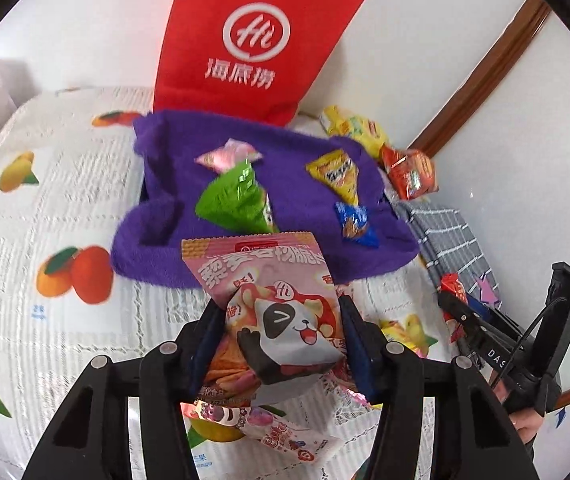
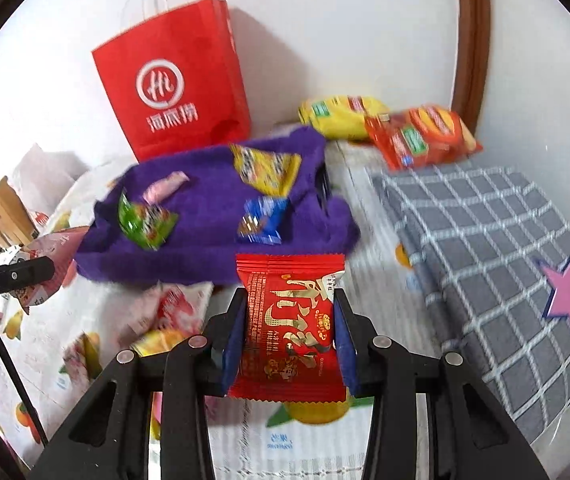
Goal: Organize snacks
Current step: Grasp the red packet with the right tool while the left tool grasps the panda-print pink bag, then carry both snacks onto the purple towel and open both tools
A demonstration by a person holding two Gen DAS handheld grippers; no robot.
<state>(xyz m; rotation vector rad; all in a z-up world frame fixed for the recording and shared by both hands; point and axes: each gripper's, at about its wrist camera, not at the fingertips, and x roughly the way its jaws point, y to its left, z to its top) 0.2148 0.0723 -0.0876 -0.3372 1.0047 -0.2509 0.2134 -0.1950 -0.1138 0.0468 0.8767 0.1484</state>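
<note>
My left gripper (image 1: 281, 320) is shut on a pink snack packet with a panda (image 1: 273, 304), held above the fruit-print cloth. My right gripper (image 2: 289, 320) is shut on a red snack packet with gold lettering (image 2: 289, 322), also lifted off the surface. Just beyond both lies a purple fuzzy tray (image 1: 173, 208) (image 2: 205, 248) holding a green packet (image 1: 233, 200) (image 2: 145, 220), a small pink one (image 1: 227, 156) (image 2: 167, 186), a yellow one (image 1: 337, 176) (image 2: 267, 170) and a blue one (image 1: 355, 222) (image 2: 263, 220). The right gripper (image 1: 457, 312) shows at the right edge of the left wrist view.
A red paper bag (image 1: 253, 44) (image 2: 177, 80) stands against the wall behind the tray. A yellow bag (image 2: 341, 116) and an orange-red bag (image 2: 421, 136) lie at the back right. A grey checked cloth (image 2: 485, 260) lies right. Loose packets (image 1: 281, 432) (image 2: 173, 312) rest below the grippers.
</note>
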